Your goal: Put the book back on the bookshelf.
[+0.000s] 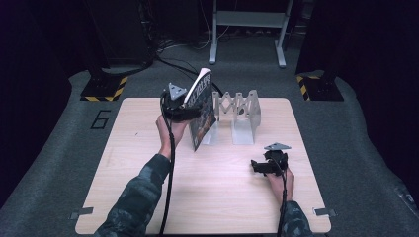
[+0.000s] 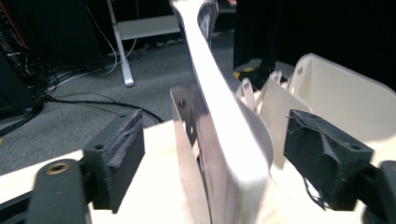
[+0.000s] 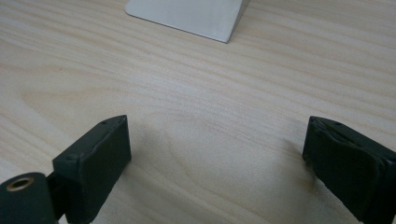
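Note:
A thin book (image 1: 202, 111) with a dark printed cover stands upright, leaning slightly, in the left slot of a grey metal accordion rack (image 1: 244, 116). My left gripper (image 1: 193, 111) is at its near edge, open, one jaw on each side. In the left gripper view the book's white edge (image 2: 219, 116) rises between the pads (image 2: 123, 140), with a clear gap on both sides. The pale rack dividers (image 2: 327, 93) stand behind it. My right gripper (image 1: 257, 166) rests low on the table at the right, open, with nothing between its jaws (image 3: 215, 168).
The light wooden table (image 1: 148, 187) stands on grey carpet. The foot of the rack (image 3: 191, 16) lies just beyond the right gripper. Cables and a grey metal frame (image 1: 247, 19) are on the floor behind the table.

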